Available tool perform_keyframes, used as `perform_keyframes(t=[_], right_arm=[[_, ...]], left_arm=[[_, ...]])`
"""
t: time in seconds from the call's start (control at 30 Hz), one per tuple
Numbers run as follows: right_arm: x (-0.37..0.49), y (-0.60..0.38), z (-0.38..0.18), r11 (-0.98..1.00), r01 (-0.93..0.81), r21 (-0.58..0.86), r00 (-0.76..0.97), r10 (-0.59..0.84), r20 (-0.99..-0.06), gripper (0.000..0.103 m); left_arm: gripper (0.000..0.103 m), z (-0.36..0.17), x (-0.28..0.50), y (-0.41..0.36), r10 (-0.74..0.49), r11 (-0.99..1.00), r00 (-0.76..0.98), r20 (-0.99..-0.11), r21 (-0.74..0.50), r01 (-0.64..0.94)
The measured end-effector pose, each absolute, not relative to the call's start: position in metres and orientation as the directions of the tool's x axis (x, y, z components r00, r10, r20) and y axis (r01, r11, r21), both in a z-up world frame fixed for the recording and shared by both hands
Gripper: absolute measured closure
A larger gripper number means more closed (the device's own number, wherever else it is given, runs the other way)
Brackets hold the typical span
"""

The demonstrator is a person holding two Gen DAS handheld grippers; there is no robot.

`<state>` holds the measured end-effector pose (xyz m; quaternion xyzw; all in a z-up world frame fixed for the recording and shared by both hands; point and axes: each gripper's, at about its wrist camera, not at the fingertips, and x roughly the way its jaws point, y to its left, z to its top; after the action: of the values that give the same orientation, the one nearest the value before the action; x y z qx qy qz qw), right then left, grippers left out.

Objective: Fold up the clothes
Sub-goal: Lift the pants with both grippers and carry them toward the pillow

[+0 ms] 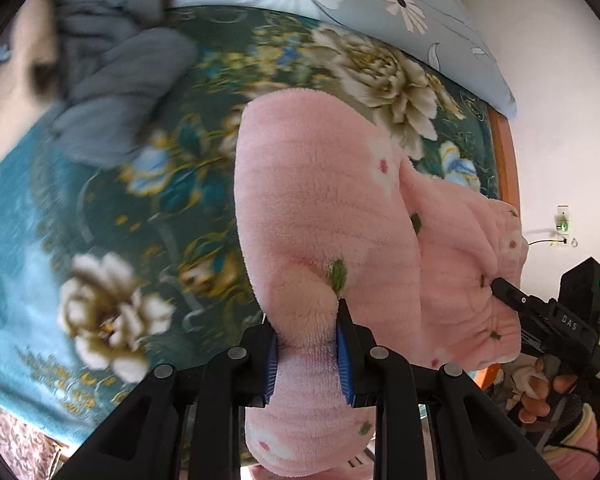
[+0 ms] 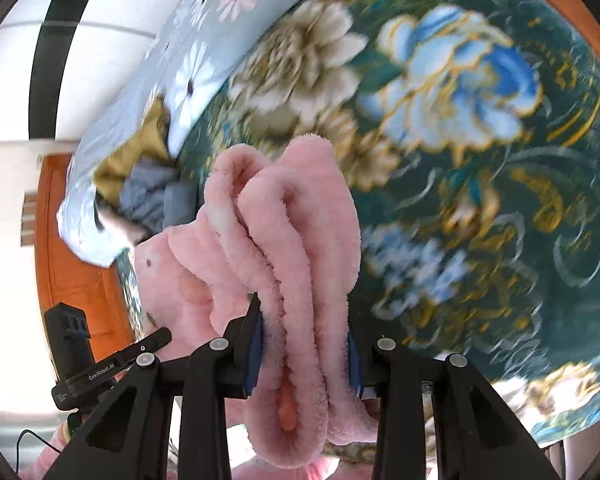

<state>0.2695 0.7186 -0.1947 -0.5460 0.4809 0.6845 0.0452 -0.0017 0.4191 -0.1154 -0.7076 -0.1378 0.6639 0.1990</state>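
left wrist view: the left gripper [image 1: 306, 340] is pinched down on a thick roll of the pink fleece garment [image 1: 324, 200], with the blue pads pressed into the pile on both sides and only the cloth's thickness between them. ahead of the fingers the fleece hangs out over the green floral blanket [image 1: 148, 200]; off to their right the right gripper [image 1: 500, 286] bites the same garment's far edge. a grey garment [image 1: 116, 80] lies far ahead and left, well apart. to fold cleanly, i judge the two grips should stay level and taut, so the fleece lays flat without bunching.

right wrist view: the right gripper [image 2: 304, 344] is clamped on several bunched folds of the pink fleece, which bulges out between and beyond the fingers. the left gripper [image 2: 156, 340] shows to the left, touching the same cloth. the grip holds many layers, so lower slowly onto the blanket and let go only once the edges line up.
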Motion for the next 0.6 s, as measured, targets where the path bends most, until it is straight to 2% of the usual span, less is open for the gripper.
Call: perform_keyframes(t=[0.6], right_arm=[[0.182, 0.866, -0.216, -0.511, -0.637, 0.577, -0.443, -0.37, -0.817, 0.067]], left_arm=[[0.077, -0.138, -0.137, 0.541, 0.444, -0.885, 0.115, -0.889, -0.455, -0.101]])
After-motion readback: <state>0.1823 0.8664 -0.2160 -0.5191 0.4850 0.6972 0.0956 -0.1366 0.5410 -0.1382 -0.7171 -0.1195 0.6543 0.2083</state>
